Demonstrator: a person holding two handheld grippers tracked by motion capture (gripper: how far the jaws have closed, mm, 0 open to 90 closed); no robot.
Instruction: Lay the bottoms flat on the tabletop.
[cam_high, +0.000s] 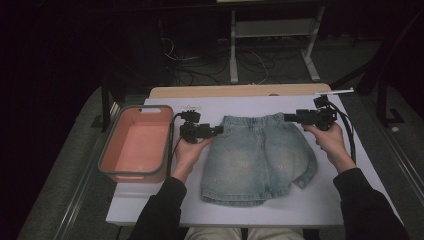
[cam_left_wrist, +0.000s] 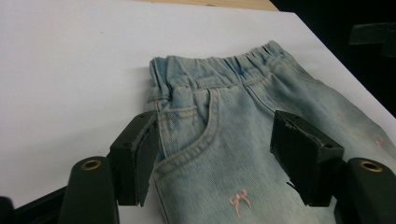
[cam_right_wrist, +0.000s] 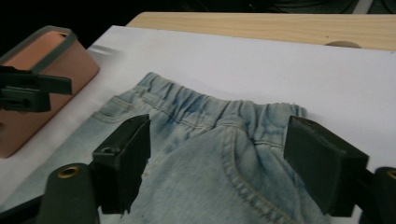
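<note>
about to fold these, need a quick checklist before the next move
1. Denim shorts lying flat on the white sheet: ok.
2. Waistband at the far side, leg hems toward the person: ok.
3. Left gripper jaws open, nothing pinched, beside the waistband's left corner: ok.
4. Right gripper jaws open, nothing pinched, at the waistband's right corner: ok.
5. Right leg's outer edge flipped up near the hem: not ok, smooth it first.
6. Pink bin beside the sheet, apart from the shorts: ok.
</note>
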